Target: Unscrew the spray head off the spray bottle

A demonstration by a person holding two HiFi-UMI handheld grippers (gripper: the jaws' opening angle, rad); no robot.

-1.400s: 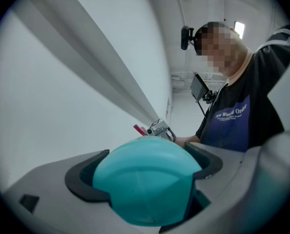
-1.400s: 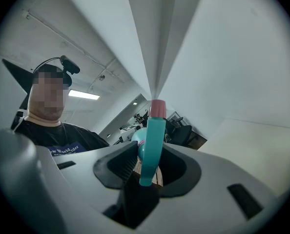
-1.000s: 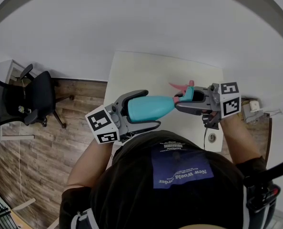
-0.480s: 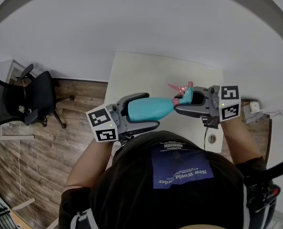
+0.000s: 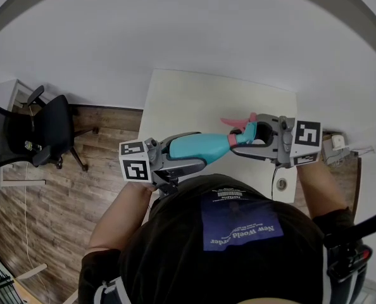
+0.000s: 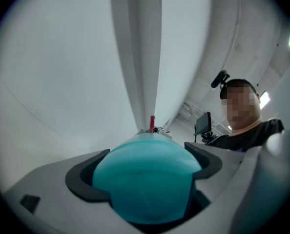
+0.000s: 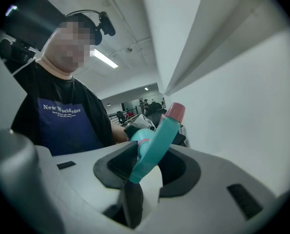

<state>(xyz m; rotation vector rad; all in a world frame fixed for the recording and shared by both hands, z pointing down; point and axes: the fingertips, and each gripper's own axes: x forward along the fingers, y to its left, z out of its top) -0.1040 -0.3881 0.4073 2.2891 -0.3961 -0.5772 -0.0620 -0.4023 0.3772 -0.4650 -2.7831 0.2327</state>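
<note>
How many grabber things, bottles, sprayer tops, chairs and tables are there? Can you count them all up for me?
grippers: 2, the left gripper and the right gripper
spray bottle: 1
spray head: 1
office chair: 1
table: 1
total: 6

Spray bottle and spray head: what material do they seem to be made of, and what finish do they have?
Spray bottle: likely plastic, teal, smooth and slightly glossy; its rounded base shows a soft sheen in the left gripper view. Spray head: probably hard moulded plastic, teal with pink parts, with crisp edges and a duller, more matte look.
</note>
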